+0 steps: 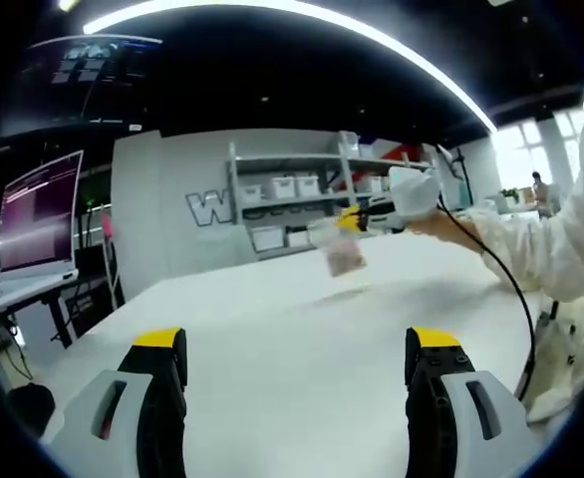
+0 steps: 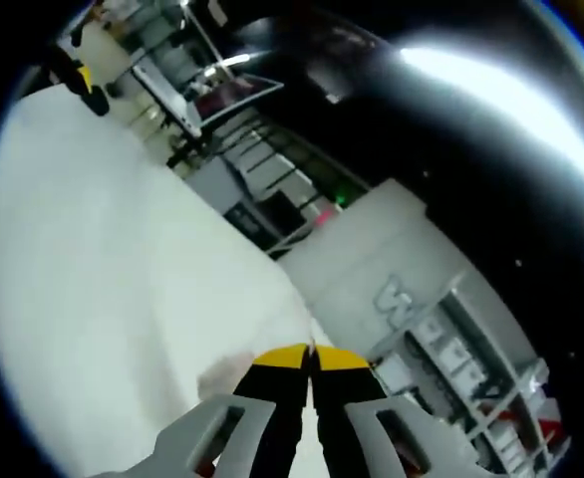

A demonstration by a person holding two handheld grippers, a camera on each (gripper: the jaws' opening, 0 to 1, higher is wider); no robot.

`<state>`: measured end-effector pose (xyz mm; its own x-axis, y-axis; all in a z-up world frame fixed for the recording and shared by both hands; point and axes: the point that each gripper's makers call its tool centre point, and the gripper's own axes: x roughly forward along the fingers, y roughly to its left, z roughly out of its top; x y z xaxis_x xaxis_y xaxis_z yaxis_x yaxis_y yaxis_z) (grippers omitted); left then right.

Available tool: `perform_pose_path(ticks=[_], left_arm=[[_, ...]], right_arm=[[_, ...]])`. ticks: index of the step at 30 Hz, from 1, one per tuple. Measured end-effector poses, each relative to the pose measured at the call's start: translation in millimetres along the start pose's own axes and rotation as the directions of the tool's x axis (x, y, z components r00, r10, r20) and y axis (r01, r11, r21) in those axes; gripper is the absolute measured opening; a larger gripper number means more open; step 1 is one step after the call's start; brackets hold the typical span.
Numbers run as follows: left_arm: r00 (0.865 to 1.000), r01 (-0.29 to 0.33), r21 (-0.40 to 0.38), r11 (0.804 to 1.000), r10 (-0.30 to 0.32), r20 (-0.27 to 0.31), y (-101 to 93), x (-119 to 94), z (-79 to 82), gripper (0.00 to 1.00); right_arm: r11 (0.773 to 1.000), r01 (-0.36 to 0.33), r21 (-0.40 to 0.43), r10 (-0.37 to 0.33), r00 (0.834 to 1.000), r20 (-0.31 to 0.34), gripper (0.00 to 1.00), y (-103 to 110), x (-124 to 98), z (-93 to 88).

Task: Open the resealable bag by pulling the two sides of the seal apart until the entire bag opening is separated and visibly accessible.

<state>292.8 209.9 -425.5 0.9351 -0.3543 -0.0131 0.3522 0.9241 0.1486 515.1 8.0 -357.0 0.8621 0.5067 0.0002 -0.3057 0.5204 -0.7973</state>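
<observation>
**Bag held up by one gripper above the table**

The right gripper (image 2: pixel 310 360) has its yellow-tipped jaws pressed together on the top edge of the bag (image 2: pixel 224 376), a pale blur just beside them. The left gripper (image 1: pixel 297 344) is spread wide, holding nothing, low over the white table (image 1: pixel 272 339). Its view shows the bag (image 1: pixel 344 256) hanging long axis downward above the table, clamped at its top, shelves (image 1: pixel 292 189) behind
</observation>
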Motion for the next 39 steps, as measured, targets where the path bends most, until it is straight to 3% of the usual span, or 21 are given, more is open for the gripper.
perform_pose_path(ticks=[24, 39], left_arm=[[1.0, 0.001, 0.0, 1.0, -0.001, 0.002, -0.3, 0.8, 0.5, 0.9], [1.0, 0.001, -0.002, 1.0, -0.001, 0.0, -1.3, 0.3, -1.7, 0.9]], right_arm=[[0.999, -0.001, -0.038, 0.001, 1.0, 0.004, 0.0, -2.1, -5.4, 0.0], [0.998, -0.002, -0.063, 0.003, 1.0, 0.016, 0.0, 3.5, -20.5, 7.0]])
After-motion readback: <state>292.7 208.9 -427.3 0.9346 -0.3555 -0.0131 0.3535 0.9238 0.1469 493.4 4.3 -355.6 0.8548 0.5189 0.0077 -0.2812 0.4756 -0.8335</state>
